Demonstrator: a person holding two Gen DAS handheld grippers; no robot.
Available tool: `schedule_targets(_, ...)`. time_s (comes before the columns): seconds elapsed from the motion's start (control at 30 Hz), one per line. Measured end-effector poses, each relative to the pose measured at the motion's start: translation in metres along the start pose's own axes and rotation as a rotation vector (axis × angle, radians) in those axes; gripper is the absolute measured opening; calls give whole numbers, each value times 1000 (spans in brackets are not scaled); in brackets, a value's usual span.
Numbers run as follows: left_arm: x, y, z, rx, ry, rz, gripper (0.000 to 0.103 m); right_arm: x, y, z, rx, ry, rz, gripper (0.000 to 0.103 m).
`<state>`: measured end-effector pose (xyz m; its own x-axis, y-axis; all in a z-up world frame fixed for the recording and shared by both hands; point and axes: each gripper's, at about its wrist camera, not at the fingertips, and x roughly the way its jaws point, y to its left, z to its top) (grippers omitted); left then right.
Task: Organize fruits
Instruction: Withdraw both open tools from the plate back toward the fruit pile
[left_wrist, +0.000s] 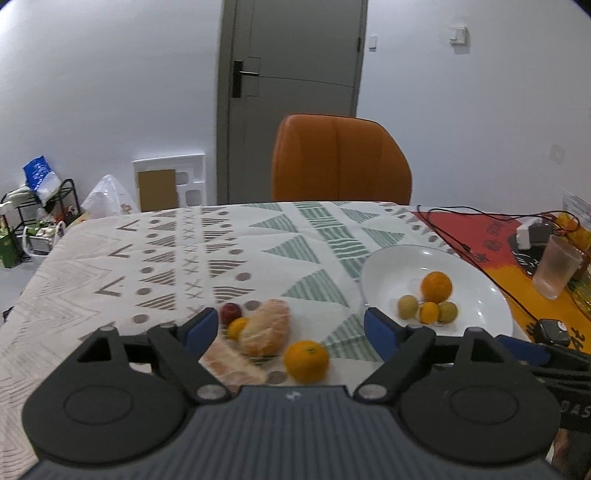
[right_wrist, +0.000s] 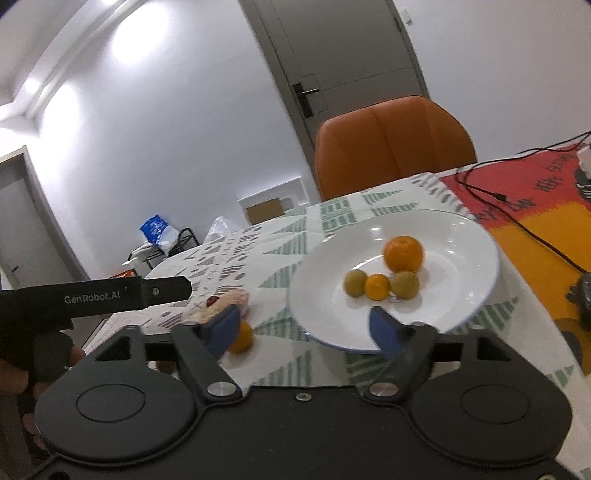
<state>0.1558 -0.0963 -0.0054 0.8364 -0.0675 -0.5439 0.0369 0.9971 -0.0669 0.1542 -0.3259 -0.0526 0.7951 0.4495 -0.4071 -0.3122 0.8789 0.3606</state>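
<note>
Left gripper (left_wrist: 291, 328) spread wide, nothing between the jaws. Just ahead of its left fingertip: small red fruit (left_wrist: 229, 312), small orange citrus (left_wrist: 237, 328), and a plastic-wrapped packet (left_wrist: 266, 327) whose long axis tilts up and to the right. Loose orange (left_wrist: 306, 360) on the tablecloth (left_wrist: 155, 266), inside the open span, right of centre and near the tool body; round, so no axis to match. White plate (left_wrist: 391, 266) ahead and to the right, beyond the right fingertip.

Right gripper (right_wrist: 303, 325) also wide open and empty. Same orange (right_wrist: 242, 336) partly hidden behind its left fingertip, outside the span. Plate (right_wrist: 461, 229) dead ahead, holding a big orange (right_wrist: 403, 253), small citrus (right_wrist: 377, 286) and two greenish fruits (right_wrist: 355, 282) (right_wrist: 405, 283) in a touching cluster.

Judgement: left gripper better placed for the loose orange; short drop forward, then close. Plate then off to its right.
</note>
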Motion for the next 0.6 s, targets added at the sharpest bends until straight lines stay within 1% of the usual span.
schedule_targets(0.07, -3, 8, 0, -10, -3, 17, 87, 2, 6, 1, -14, 4, 7, 85)
schedule_targets(0.2, -7, 23, -2, -28, -7, 44, 88, 4, 19, 2, -41, 7, 35, 95)
schedule_targets(0.37, -11, 40, -7, -50, -1, 60, 88, 10, 33, 1, -67, 17, 65, 97)
schedule_targets(0.47, -12, 47, -9, -62, 3, 72, 88, 15, 39, 0, -76, 27, 68, 98)
schedule_targets(0.6, -10, 58, -15, -90, 8, 70, 88, 21, 44, -1, -80, 47, 78, 99)
